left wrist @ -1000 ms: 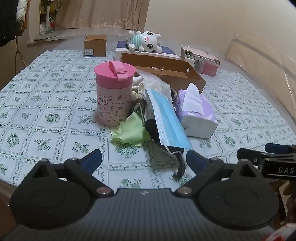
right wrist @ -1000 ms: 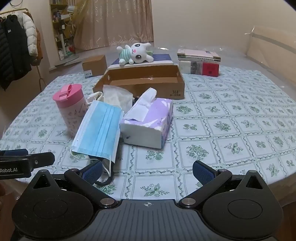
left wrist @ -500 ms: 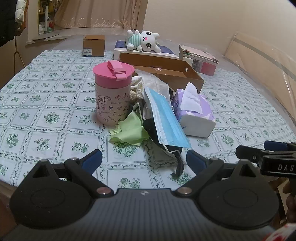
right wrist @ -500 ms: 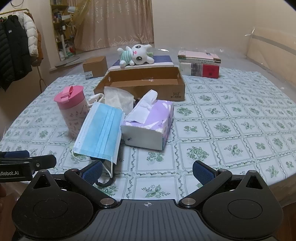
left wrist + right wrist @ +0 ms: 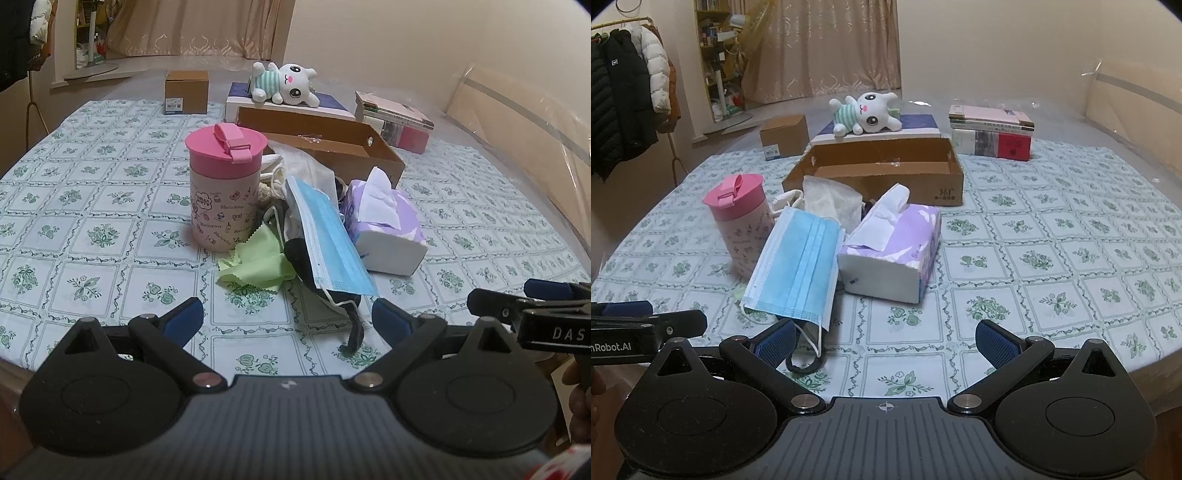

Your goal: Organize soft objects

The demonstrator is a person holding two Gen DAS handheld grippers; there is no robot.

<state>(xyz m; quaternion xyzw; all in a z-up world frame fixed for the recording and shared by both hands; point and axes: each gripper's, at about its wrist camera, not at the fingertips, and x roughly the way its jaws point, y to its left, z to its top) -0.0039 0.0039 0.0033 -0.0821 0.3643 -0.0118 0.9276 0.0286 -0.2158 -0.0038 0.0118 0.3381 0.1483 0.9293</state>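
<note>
A blue face mask [image 5: 325, 236] [image 5: 798, 266] lies over a dark cloth [image 5: 306, 266] in a pile mid-table. A green cloth [image 5: 255, 266] lies left of it, and a white crumpled cloth [image 5: 831, 195] behind. A purple tissue pack [image 5: 384, 229] [image 5: 894, 251] sits to the right. A white plush bunny [image 5: 284, 83] [image 5: 866, 114] lies on a blue box behind an open cardboard tray [image 5: 332, 147] [image 5: 879, 170]. My left gripper [image 5: 288, 317] and right gripper [image 5: 884, 339] are open and empty at the table's near edge.
A pink lidded cup [image 5: 223, 192] [image 5: 738, 221] stands left of the pile. A small cardboard box [image 5: 186, 92] sits at the back left and stacked books [image 5: 991, 134] at the back right. Coats [image 5: 624, 96] hang at the far left.
Both grippers have drawn back slightly from the pile. The objects have not moved.
</note>
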